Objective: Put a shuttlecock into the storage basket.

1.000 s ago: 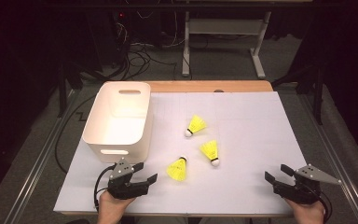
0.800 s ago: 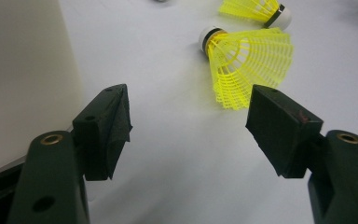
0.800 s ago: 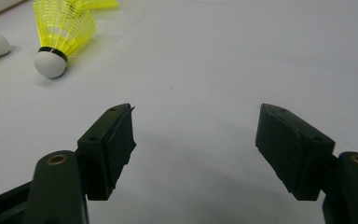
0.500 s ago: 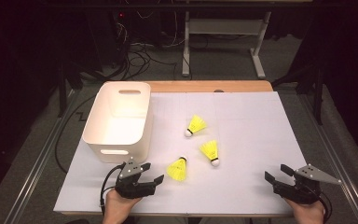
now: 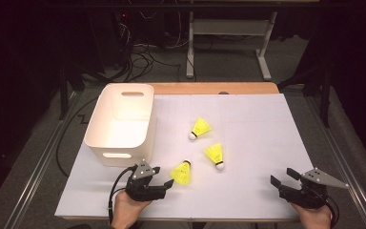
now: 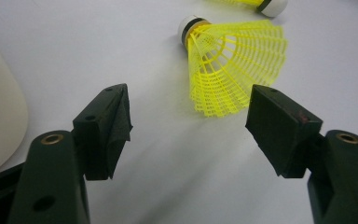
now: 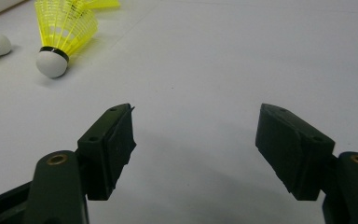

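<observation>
White table [image 5: 248, 191]: left claw [image 6: 189, 123] gapes before shuttlecock [image 6: 230, 70].

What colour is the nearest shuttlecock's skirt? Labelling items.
Bright yellow mesh on the shuttlecock, clearest in the left gripper view.

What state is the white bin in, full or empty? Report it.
Empty. In the high view the white bin shows a bare inside, and all three yellow shuttlecocks lie outside on the table.
</observation>
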A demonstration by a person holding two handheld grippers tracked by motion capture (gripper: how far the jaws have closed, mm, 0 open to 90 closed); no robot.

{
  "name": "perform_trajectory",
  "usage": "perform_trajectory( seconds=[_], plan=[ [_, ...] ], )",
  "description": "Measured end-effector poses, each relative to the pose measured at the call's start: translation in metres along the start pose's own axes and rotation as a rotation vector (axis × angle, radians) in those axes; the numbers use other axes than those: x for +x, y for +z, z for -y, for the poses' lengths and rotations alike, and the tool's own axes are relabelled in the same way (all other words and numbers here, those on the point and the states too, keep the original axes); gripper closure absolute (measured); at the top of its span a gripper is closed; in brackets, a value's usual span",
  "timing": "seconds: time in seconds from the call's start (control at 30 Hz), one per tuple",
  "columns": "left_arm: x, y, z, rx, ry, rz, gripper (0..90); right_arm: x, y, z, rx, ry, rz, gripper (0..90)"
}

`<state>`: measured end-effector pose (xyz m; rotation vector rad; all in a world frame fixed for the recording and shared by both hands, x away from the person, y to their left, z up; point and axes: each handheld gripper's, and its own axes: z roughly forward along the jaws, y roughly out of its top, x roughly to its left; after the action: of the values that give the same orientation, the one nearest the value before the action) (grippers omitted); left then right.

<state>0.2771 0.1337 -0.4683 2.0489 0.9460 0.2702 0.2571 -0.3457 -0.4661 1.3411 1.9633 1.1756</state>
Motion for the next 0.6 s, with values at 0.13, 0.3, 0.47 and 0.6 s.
perform_trajectory(
  seconds=[0.13,0.3,0.47,0.6],
  plan=[
    [-0.002,0.003,-0.004,0.022,-0.009,0.002,32.1,0.000,0.000,0.000,-0.001,0.000,0.000,28.5],
    [-0.002,0.005,-0.011,0.061,-0.023,0.013,36.0,0.000,0.000,0.000,-0.002,0.000,0.000,28.5],
    [-0.004,0.010,-0.017,0.102,-0.022,0.014,37.7,0.000,0.000,0.000,-0.001,0.000,0.000,28.6],
    [-0.005,0.016,-0.021,0.146,-0.021,0.010,42.1,0.000,0.000,0.000,-0.001,0.000,0.000,28.6]
  ],
)
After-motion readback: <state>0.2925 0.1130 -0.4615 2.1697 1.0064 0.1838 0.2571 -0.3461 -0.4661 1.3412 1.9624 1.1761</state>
